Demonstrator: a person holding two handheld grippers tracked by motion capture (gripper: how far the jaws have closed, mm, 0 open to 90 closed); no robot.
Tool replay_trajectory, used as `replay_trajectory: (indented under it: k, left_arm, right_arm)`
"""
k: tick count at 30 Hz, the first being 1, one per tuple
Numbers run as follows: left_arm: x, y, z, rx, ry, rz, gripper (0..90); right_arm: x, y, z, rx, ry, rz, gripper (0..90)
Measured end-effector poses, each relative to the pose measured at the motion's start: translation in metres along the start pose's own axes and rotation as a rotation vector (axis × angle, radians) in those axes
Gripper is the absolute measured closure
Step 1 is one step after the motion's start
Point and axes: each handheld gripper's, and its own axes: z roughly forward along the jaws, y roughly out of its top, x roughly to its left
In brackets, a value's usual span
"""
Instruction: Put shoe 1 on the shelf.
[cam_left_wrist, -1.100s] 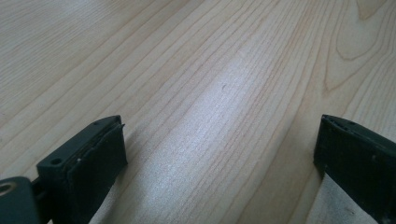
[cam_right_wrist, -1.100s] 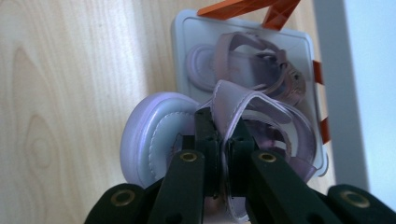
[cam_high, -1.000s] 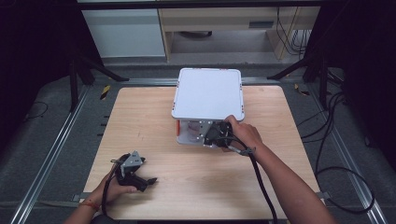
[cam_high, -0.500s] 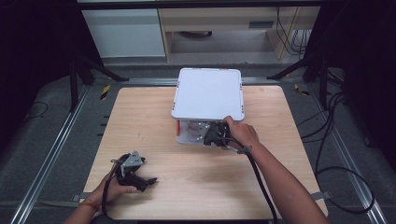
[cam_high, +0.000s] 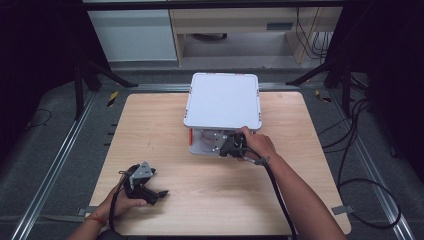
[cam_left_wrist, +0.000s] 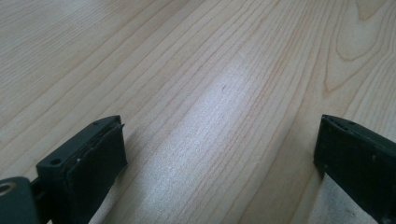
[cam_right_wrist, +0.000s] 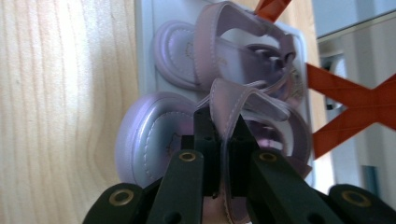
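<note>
Wooden table (cam_high: 210, 200); white rack shelf (cam_high: 222, 100) overhangs lilac sandals (cam_right_wrist: 205, 84).

The right gripper (cam_right_wrist: 223, 135) is held level with its jaws clamped together, while the left gripper (cam_left_wrist: 219, 158) is rested low, jaws spread wide.

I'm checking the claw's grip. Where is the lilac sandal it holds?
In the right gripper view the lilac sandal lies on the white rack's lower shelf, beside its twin, strap pinched in the right claw.
</note>
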Motion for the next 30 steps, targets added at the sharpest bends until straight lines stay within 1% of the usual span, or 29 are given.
replay_trajectory:
  k: [2,4,5,6,7,9,10,12,14,15,16,17,18,19,20,22,23,25,26,27,28,30]
  left_arm:
    - [0.000,0.000,0.000,0.000,0.000,0.000,1.1]
    - [0.000,0.000,0.000,0.000,0.000,0.000,1.1]
    - [0.000,0.000,0.000,0.000,0.001,0.000,1.1]
    - [0.000,0.000,0.000,0.000,0.002,0.000,1.1]
    - [0.000,0.000,0.000,0.000,0.002,0.000,1.1]
    - [0.000,0.000,0.000,0.000,0.003,-0.001,1.1]
    - [0.000,0.000,0.000,0.000,0.003,-0.001,1.1]
    - [0.000,0.000,0.000,0.000,0.004,-0.001,1.2]
    - [-0.001,0.000,0.000,-0.001,0.004,-0.002,1.2]
    - [-0.001,0.000,0.000,0.000,0.004,-0.002,1.2]
    - [-0.001,0.000,0.000,-0.001,0.004,-0.002,1.2]
    - [-0.001,0.000,0.000,0.000,0.004,-0.002,1.2]
    - [-0.001,0.000,0.000,0.000,0.005,-0.002,1.2]
    - [-0.001,0.000,0.000,-0.001,0.005,-0.002,1.2]
    - [-0.001,0.000,0.000,-0.001,0.006,-0.003,1.2]
    - [-0.001,0.000,0.000,-0.001,0.006,-0.003,1.3]
    - [-0.001,-0.001,-0.001,-0.001,0.007,-0.004,1.3]
    - [-0.001,-0.001,-0.001,-0.001,0.006,-0.002,1.3]
    - [-0.001,-0.001,-0.001,-0.001,0.006,-0.002,1.3]
    - [-0.001,-0.001,-0.001,0.000,0.005,-0.002,1.3]
    - [-0.001,-0.001,-0.001,0.000,0.005,-0.002,1.3]
    - [-0.001,-0.001,-0.001,0.000,0.005,-0.002,1.3]
  right_arm:
    - [0.002,-0.002,0.002,-0.010,0.005,0.013,84.8]
    - [0.003,-0.004,0.003,-0.017,0.022,0.036,82.3]
    - [0.004,-0.005,0.004,-0.024,0.029,0.039,81.5]
    - [0.006,-0.005,0.004,-0.018,0.039,0.051,77.6]
    - [0.006,-0.006,0.004,-0.024,0.041,0.054,74.8]
    - [0.007,-0.006,0.004,-0.024,0.048,0.082,68.0]
    - [0.009,-0.007,0.004,-0.023,0.036,0.095,63.0]
    - [0.011,-0.009,0.002,-0.024,0.044,0.127,58.5]
    - [0.013,-0.012,0.000,-0.015,0.027,0.148,49.7]
    - [0.013,-0.015,-0.001,-0.016,0.027,0.178,44.6]
    - [0.014,-0.017,-0.002,-0.028,0.030,0.212,42.1]
    - [0.014,-0.019,-0.004,-0.039,0.034,0.232,41.1]
    - [0.015,-0.021,-0.006,-0.050,0.014,0.250,35.6]
    - [0.015,-0.022,-0.008,-0.059,0.007,0.270,32.4]
    - [0.014,-0.024,-0.011,-0.084,0.007,0.314,28.9]
    - [0.015,-0.026,-0.014,-0.105,0.002,0.350,27.0]
    - [0.016,-0.027,-0.016,-0.109,-0.002,0.353,25.2]
    - [0.020,-0.030,-0.021,-0.129,0.002,0.387,23.6]
    - [0.022,-0.032,-0.024,-0.138,-0.009,0.401,22.5]
    - [0.025,-0.034,-0.028,-0.156,-0.008,0.427,22.2]
    - [0.028,-0.037,-0.032,-0.176,0.008,0.453,21.5]
    - [0.037,-0.043,-0.037,-0.199,0.018,0.497,19.0]
